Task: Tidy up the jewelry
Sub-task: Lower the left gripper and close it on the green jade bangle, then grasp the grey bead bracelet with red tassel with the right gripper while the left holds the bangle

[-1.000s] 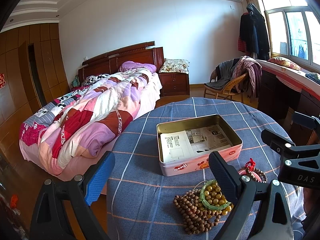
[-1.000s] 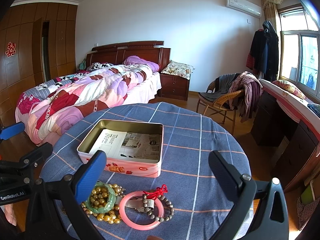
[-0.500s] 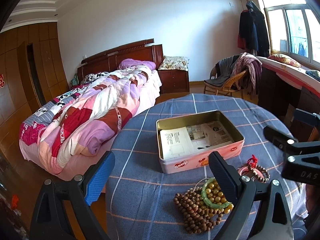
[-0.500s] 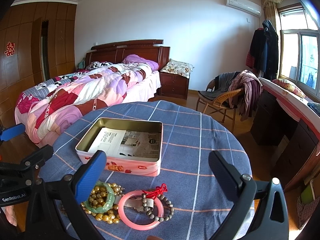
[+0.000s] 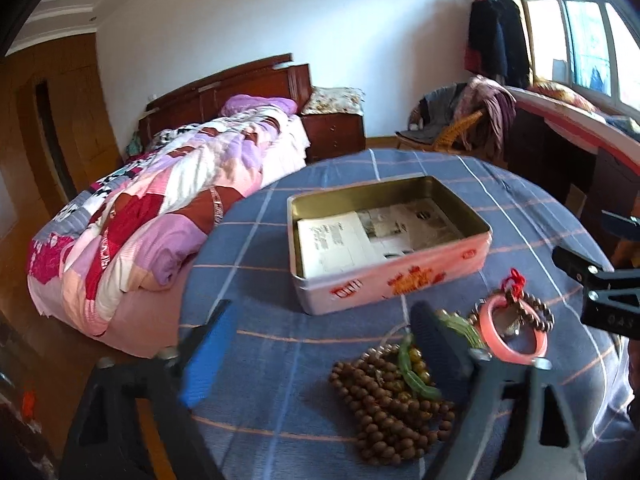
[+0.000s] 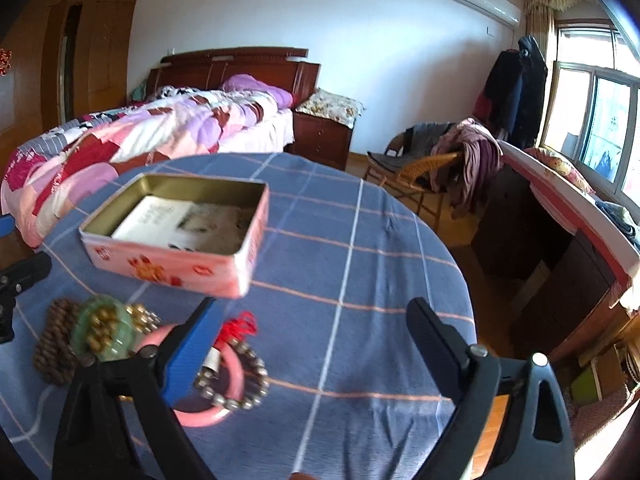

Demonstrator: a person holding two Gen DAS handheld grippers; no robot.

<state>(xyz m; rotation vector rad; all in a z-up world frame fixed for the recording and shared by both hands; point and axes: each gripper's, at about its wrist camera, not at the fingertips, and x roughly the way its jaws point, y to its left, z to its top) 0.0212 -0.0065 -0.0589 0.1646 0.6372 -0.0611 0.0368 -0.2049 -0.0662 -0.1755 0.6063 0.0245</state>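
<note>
Between the wide-open fingers of the left gripper [image 5: 320, 356], the tangled beads [image 5: 384, 408] could drag the green bangle [image 5: 416, 376] along.

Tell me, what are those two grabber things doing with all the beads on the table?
A person holds two grippers over a pile of jewelry: a wooden bead string, a green bangle and a pink bangle. The left gripper and right gripper hover with jaws open, holding nothing. The pink tin box holds only papers.
</note>
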